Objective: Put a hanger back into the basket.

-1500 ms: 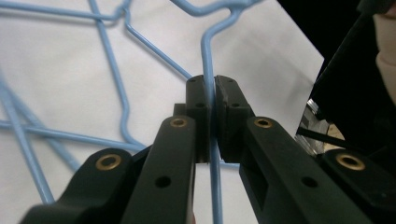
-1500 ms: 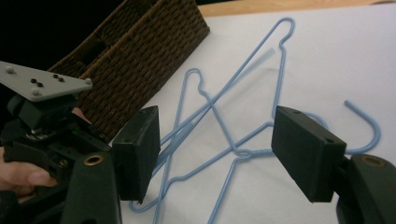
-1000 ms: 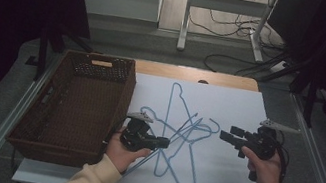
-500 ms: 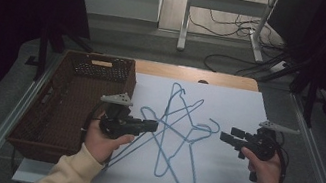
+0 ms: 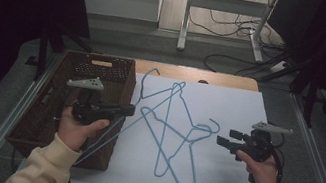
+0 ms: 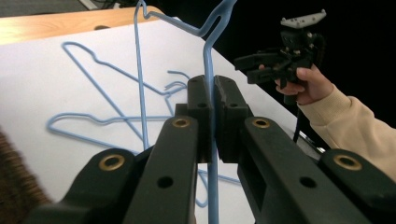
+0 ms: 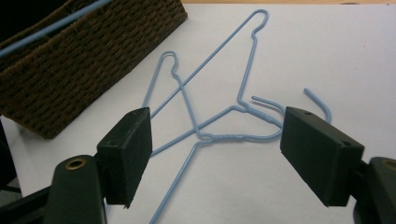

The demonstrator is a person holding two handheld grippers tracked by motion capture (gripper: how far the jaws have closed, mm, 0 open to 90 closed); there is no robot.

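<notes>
held hanger [image 5: 159,102]: thin blue wire; clamped in the left gripper [image 6: 213,100], jaws pressed together on one straight run of the wire; it slants up off the white sheet [image 5: 229,108], hook end toward the far edge of the table, lower end running down past the basket's near corner

left gripper, high view [image 5: 129,110]: above the right wall of the wicker basket [image 5: 46,106]; wire passes between the pads

right gripper [image 7: 215,154]: jaws wide apart, nothing between them; they have just been opening further; held low at the right side of the sheet [image 5: 224,142], pointed at the two hangers lying there

loose hangers [image 7: 219,121]: flat on the sheet, crossed and overlapping near their twisted necks; hooks just beside each other

handling, judged: very light; springy rather than stiff, likely to swing and pivot about a single pinch point; smooth coating may let it rotate in the pads; hooks snag on other wires and on basket weave

where to grip, judged: a straight bar or shoulder, as now; near the neck for better balance; avoid the crossing point
</notes>
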